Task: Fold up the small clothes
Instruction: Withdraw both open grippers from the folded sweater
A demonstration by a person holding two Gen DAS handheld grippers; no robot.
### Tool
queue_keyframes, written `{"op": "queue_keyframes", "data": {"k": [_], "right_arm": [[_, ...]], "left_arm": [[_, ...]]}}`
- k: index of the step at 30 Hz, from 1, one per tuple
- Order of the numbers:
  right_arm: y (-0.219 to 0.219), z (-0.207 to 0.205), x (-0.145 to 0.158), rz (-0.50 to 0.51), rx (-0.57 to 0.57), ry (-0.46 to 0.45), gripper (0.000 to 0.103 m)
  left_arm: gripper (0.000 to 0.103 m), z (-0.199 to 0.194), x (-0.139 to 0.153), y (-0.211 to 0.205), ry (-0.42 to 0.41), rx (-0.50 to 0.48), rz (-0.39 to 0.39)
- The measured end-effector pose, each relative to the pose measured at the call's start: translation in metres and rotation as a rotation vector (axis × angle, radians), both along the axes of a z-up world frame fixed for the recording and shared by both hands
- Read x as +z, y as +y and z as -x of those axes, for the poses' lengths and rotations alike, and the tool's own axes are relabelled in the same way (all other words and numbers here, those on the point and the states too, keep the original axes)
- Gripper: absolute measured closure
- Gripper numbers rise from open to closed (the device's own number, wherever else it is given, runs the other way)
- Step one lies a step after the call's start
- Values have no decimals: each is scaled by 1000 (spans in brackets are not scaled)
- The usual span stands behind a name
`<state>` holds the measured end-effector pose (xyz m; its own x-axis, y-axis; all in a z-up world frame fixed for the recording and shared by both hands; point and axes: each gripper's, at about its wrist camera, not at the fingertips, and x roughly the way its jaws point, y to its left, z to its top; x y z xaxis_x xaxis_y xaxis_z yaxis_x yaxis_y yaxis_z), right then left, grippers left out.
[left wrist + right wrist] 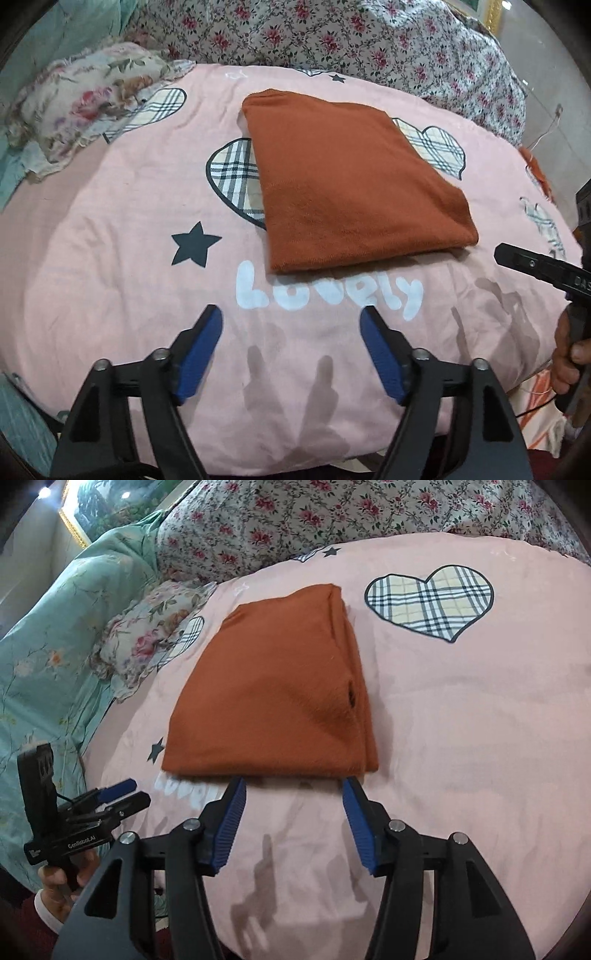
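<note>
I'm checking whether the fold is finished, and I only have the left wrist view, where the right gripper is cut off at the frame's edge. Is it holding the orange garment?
Observer: No. The right gripper is open, with nothing between its jaws and its tips by the near edge of the orange garment.
Operator: Is the garment's right side tidy?
Observer: Several layers stack along that side edge, with a small dark gap between them.
Operator: What lies right of it?
Observer: A whole plaid heart printed on the pink sheet.
</note>
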<state>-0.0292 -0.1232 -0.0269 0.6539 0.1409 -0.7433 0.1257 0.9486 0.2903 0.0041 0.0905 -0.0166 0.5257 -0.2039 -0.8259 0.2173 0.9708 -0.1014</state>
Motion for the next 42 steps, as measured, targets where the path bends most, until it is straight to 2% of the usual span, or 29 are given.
{"op": "queue_keyframes", "data": {"k": [8,17,25,37,39,42], "right_arm": [[18,19,-11,27,24,53,33],[28,10,-6,110,40,35,24],[31,-10,-5,149,60,31,23],[20,-33,3,134,53,26,23],[18,-38,5,124,55,27,22],[18,-46,8,130,64,40,21]], "left_arm": [[20,25,-13,-8,43,-12,-101],[17,3,-3,-1,15,28,-87],[15,-23,4,-3,1,63,-92],[12,-41,7,-6,8,67,-113],[10,-46,9,-9,5,68,-128],[9,-56,11,-18,-3,73,-195]]}}
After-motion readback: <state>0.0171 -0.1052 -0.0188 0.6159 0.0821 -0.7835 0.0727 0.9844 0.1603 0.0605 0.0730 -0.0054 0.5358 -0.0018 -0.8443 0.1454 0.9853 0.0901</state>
